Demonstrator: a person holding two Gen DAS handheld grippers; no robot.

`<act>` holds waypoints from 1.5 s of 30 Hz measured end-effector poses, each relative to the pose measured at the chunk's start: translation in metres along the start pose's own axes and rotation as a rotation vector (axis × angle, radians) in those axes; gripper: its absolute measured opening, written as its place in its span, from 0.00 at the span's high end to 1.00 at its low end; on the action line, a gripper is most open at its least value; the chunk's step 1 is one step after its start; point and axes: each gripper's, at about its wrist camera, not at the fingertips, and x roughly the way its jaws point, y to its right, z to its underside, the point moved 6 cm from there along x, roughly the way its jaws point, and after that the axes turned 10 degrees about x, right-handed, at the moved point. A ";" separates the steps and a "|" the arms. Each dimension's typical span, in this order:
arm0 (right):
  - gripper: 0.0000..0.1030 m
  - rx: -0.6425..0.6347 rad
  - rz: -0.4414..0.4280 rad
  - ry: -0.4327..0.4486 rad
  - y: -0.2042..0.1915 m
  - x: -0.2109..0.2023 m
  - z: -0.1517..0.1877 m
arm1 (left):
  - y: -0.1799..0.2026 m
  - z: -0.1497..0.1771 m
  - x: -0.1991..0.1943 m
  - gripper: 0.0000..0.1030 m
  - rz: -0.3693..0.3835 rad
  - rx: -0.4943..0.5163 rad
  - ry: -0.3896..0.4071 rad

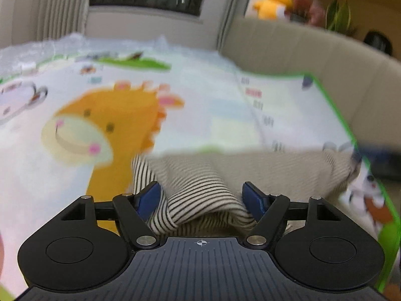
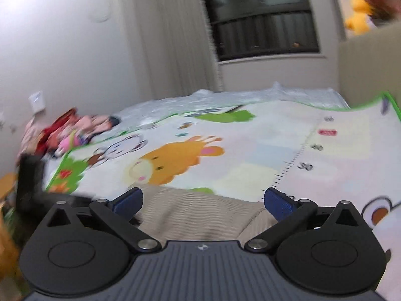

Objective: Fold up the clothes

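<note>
Cartoon play mat (image 1: 200,105) ahead of tool; yellow plush duck (image 1: 274,1) far right; toy pile (image 2: 70,135) far left; dark window (image 2: 263,25) ahead.

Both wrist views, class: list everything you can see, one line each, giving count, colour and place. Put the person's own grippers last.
Striped garment: one, cream with dark stripes, bunched on the mat's near edge.
Play mat: one, pale with cartoon giraffe and green border, covering the bed.
Plush duck: one, yellow, on the ledge behind the headboard.
Window: one, dark, far wall.
Toy pile: several, red and pink, beyond the mat's far left corner.
Wall switch: one, white, left wall.
Left gripper: one, black with blue pads, open around a fold.
Right gripper: one, same colours, open over the garment.
</note>
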 end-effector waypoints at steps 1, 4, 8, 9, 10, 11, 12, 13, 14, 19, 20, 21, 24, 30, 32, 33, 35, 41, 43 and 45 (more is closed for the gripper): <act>0.00 0.042 0.013 -0.016 0.009 0.012 0.004 | 0.001 0.006 -0.001 0.24 0.003 0.000 -0.011; 0.00 0.135 0.124 -0.092 0.044 0.045 0.026 | 0.001 0.012 -0.011 0.19 0.011 -0.021 -0.013; 0.00 0.221 0.161 -0.109 0.068 0.050 0.042 | -0.014 0.002 -0.035 0.05 0.035 -0.125 0.045; 0.00 0.238 0.154 -0.111 0.069 0.047 0.041 | -0.020 -0.001 -0.039 0.04 0.034 -0.159 0.060; 0.00 0.248 0.151 -0.111 0.070 0.044 0.042 | -0.027 -0.004 -0.041 0.03 0.035 -0.196 0.070; 0.00 0.252 0.153 -0.110 0.071 0.042 0.043 | -0.034 -0.005 -0.039 0.03 0.039 -0.243 0.066; 0.00 0.256 0.162 -0.101 0.071 0.038 0.042 | -0.042 -0.006 -0.035 0.03 0.047 -0.295 0.053; 0.00 0.260 0.167 -0.087 0.072 0.034 0.042 | -0.049 -0.005 -0.029 0.03 0.054 -0.342 0.036; 0.02 0.263 0.171 -0.067 0.073 0.028 0.042 | -0.052 -0.005 -0.022 0.03 0.061 -0.372 0.019; 0.10 0.248 0.135 -0.037 0.071 0.025 0.035 | -0.050 -0.006 0.011 0.03 0.120 -0.405 -0.026; 0.12 0.248 0.130 -0.050 0.072 0.030 0.034 | -0.049 -0.007 0.017 0.03 0.130 -0.406 -0.033; 0.15 0.248 0.123 -0.063 0.073 0.035 0.033 | -0.048 -0.008 0.024 0.03 0.135 -0.409 -0.044; 0.34 0.235 0.089 -0.093 0.072 0.054 0.036 | -0.044 -0.011 0.040 0.05 0.130 -0.402 -0.053; 0.68 0.187 0.081 -0.046 0.067 0.098 -0.009 | -0.043 -0.033 0.058 0.40 0.056 -0.310 -0.027; 0.70 0.210 0.068 -0.022 0.069 0.098 -0.028 | -0.042 -0.046 0.050 0.53 0.061 -0.299 0.008; 0.70 0.225 0.049 -0.009 0.069 0.092 -0.034 | -0.041 -0.051 0.044 0.64 0.067 -0.293 0.030; 0.70 0.239 0.011 0.007 0.068 0.072 -0.036 | -0.037 -0.062 0.030 0.72 0.080 -0.281 0.073; 0.73 0.270 -0.045 -0.035 0.063 0.016 0.004 | -0.011 -0.048 -0.015 0.72 0.122 -0.230 0.107; 0.73 0.273 -0.048 -0.043 0.061 0.000 0.017 | 0.000 -0.027 -0.027 0.72 0.145 -0.239 0.086; 0.73 0.282 -0.046 -0.050 0.062 -0.012 0.028 | 0.008 -0.010 -0.038 0.72 0.169 -0.254 0.072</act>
